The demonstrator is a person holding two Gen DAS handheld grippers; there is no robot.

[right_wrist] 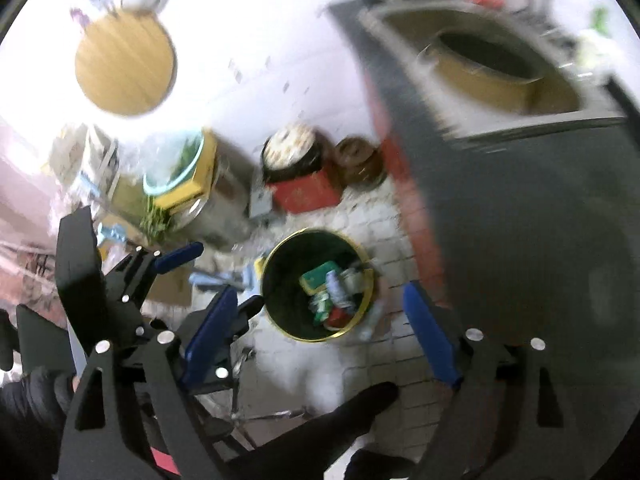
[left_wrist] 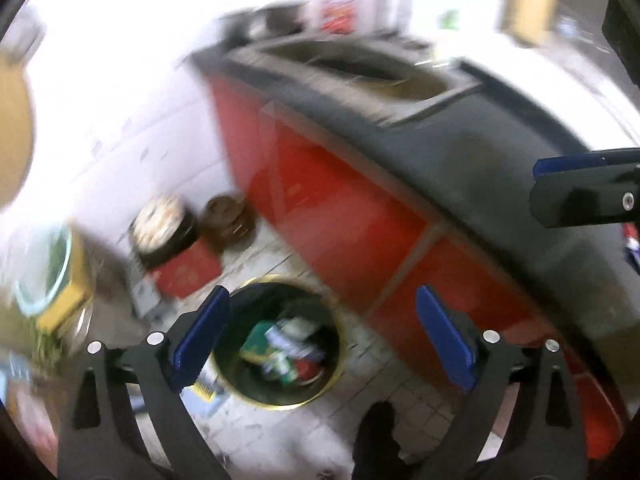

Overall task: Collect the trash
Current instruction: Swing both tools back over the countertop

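Both grippers hang above a tiled kitchen floor, looking down into a round trash bin with a gold rim that stands just beside a red-fronted counter. The left gripper has its 2 blue-padded fingers spread wide with nothing between them; the bin's mouth sits squarely in that gap. The right gripper is likewise spread and empty, and in its view the bin also lies straight ahead between the fingers. Crumpled wrappers and packets already fill the bin's bottom. No loose trash is clearly visible near either gripper; blur hides much of the floor clutter. Judged from this, the next move turns away from the bin, which sits directly below both tools, neither plainly nearer.
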